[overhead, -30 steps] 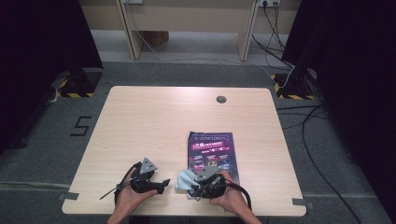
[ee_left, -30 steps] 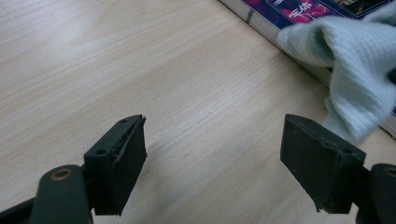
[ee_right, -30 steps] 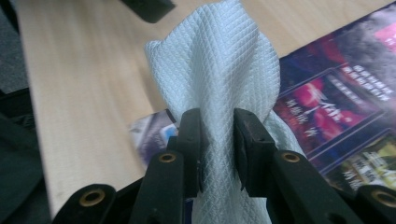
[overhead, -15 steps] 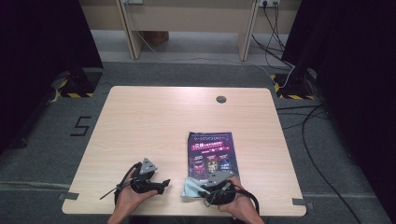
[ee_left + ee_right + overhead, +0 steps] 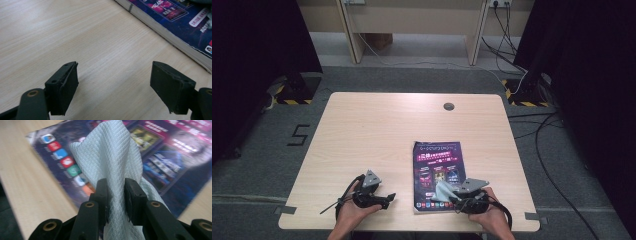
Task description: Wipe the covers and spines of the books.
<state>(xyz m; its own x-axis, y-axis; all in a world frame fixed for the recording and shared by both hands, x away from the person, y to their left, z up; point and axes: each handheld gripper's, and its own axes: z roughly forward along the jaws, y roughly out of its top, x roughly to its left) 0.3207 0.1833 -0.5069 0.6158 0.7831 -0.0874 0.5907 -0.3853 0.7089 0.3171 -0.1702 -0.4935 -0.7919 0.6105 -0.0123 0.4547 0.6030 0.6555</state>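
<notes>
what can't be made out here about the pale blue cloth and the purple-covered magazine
- Pale blue quilted cloth: its lower end is hidden behind the right gripper in the right gripper view.
- Purple-covered magazine: cover print too small in the high view, blurred in the right gripper view.
- Magazine's far side: cut off by the frame edge in the left gripper view.

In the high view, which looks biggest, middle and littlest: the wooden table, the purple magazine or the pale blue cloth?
1. Light wooden table, by far the biggest.
2. Dark purple magazine lying on it.
3. Pale blue quilted cloth, bunched in the right gripper, so some of it may be hidden.
</notes>
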